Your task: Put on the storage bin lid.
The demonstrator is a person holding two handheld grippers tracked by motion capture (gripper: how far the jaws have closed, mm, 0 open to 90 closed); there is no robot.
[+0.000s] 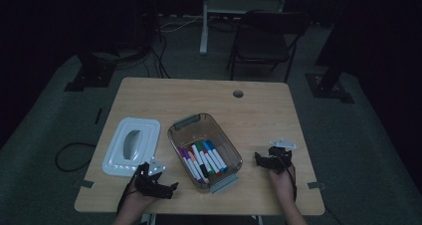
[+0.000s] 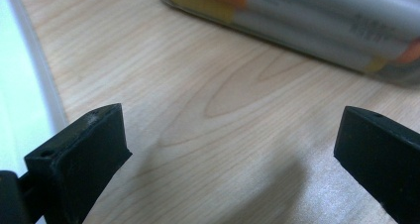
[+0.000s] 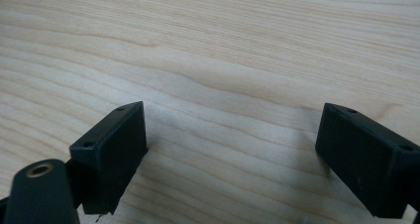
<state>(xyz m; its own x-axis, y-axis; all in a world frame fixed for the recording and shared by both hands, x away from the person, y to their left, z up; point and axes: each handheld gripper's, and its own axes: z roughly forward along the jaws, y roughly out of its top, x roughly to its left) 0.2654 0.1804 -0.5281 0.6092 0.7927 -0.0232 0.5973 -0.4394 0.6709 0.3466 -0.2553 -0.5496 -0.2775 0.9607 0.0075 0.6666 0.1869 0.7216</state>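
Both hands rest low at the near edge of the table (image 1: 149, 93), the left gripper (image 1: 160, 187) and the right gripper (image 1: 263, 160) each spread wide over bare wood with nothing between the jaws. Between them sits the clear bin (image 1: 180, 127) of markers (image 1: 203, 159), with its white lid (image 1: 132, 145) lying flat just to its left. To me this looks like a pause between steps. Next, the left gripper, nearest the lid, would need to reach for its rim.
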